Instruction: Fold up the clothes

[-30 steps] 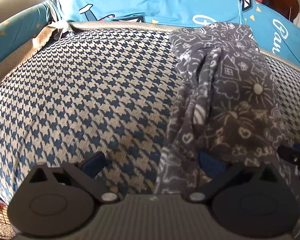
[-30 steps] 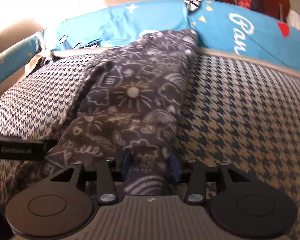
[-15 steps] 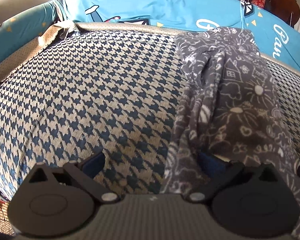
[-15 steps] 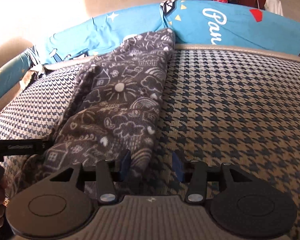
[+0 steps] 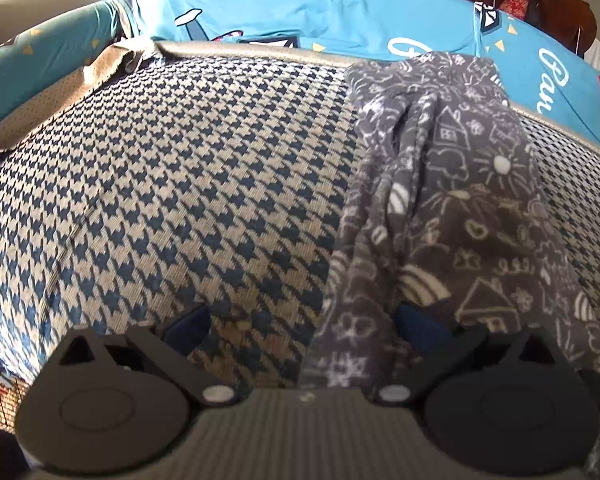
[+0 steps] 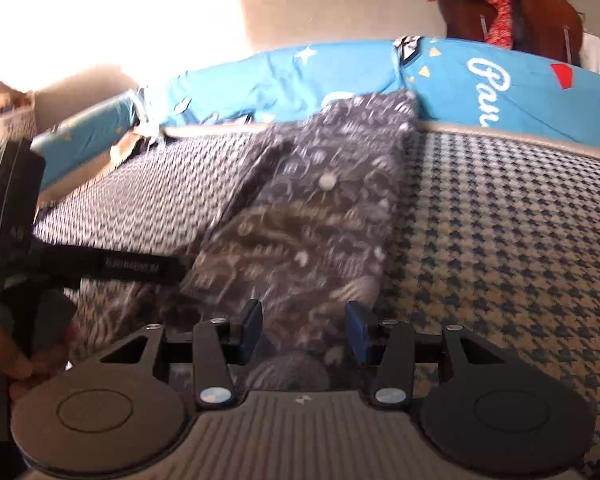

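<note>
A dark grey fleece garment (image 5: 460, 200) with white doodles lies lengthwise on the houndstooth cushion (image 5: 180, 200), its far end against the blue backrest. My left gripper (image 5: 304, 328) stands wide open low over the near end. The garment's left edge runs between its fingers, and the right pad (image 5: 420, 328) is tucked against a fold. In the right wrist view the garment (image 6: 320, 208) stretches away, blurred. My right gripper (image 6: 304, 332) is partly closed on a bunched fold of its near hem, which fills the gap between the pads. The left gripper (image 6: 100, 268) and a hand (image 6: 16, 364) show at the left.
Blue printed cushions (image 5: 300, 8) line the back and left side of the seat. A loose beige cover (image 5: 60, 92) is rumpled at the left corner. Dark wooden furniture with a red cloth (image 6: 500, 12) stands behind. Bare houndstooth seat (image 6: 500, 240) spreads right of the garment.
My right gripper has drawn back toward the near edge with the hem between its pads, and the garment now lies longer and straighter. My left gripper has hardly moved.
</note>
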`<action>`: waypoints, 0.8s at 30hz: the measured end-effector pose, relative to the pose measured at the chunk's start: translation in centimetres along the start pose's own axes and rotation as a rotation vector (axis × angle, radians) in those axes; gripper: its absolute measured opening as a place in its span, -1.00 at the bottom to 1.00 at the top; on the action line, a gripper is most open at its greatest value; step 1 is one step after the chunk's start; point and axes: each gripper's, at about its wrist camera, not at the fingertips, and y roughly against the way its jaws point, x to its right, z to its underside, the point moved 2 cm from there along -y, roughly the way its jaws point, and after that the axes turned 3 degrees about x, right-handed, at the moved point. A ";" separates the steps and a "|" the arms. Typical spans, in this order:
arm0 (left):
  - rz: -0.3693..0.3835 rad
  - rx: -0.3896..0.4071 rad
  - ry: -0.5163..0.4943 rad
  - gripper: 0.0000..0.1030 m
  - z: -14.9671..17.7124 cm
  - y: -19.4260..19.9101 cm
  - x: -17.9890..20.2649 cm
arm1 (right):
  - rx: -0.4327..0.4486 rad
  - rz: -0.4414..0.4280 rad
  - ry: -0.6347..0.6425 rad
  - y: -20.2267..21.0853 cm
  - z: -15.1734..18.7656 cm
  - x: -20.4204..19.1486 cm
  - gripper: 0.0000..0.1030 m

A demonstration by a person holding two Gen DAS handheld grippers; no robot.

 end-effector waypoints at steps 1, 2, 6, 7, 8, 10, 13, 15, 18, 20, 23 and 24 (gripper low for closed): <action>-0.003 0.000 -0.003 1.00 0.1 0.1 0.0 | -0.018 0.002 0.003 -0.2 0.3 -0.1 -0.12; -0.006 0.000 -0.006 1.00 0.2 0.2 0.0 | -0.032 0.005 0.005 -0.3 0.7 -0.1 -0.12; -0.011 -0.006 -0.003 1.00 0.6 0.4 -0.2 | -0.056 0.016 0.030 -0.4 1.4 -0.5 -0.11; -0.010 -0.008 0.001 1.00 0.7 0.4 -0.3 | -0.059 0.014 0.023 -0.4 1.5 -0.4 -0.11; -0.008 -0.010 0.006 1.00 0.7 0.4 -0.3 | -0.063 0.010 0.014 -0.4 1.6 -0.2 -0.10; -0.002 -0.010 0.016 1.00 0.8 0.5 -0.5 | -0.072 0.004 -0.008 -0.4 1.8 0.1 -0.10; 0.004 0.003 0.016 1.00 0.7 1.0 -0.5 | -0.058 -0.003 -0.029 0.3 1.8 0.3 -0.10; 0.009 0.011 0.009 1.00 0.9 1.6 -0.5 | -0.054 -0.003 -0.036 0.8 1.9 0.3 -0.10; 0.028 0.018 0.007 1.00 1.3 2.6 -0.4 | -0.050 -0.006 -0.041 1.7 2.2 0.3 -0.10; 0.044 0.023 0.005 1.00 1.7 3.3 -0.3 | -0.045 -0.012 -0.040 2.2 2.5 0.1 -0.10; 0.055 0.020 -0.010 1.00 2.4 4.0 0.0 | -0.049 -0.019 -0.032 2.8 2.9 -0.1 -0.10; 0.058 0.017 -0.016 1.00 2.6 4.2 0.2 | -0.052 -0.018 -0.028 2.9 3.0 -0.2 -0.10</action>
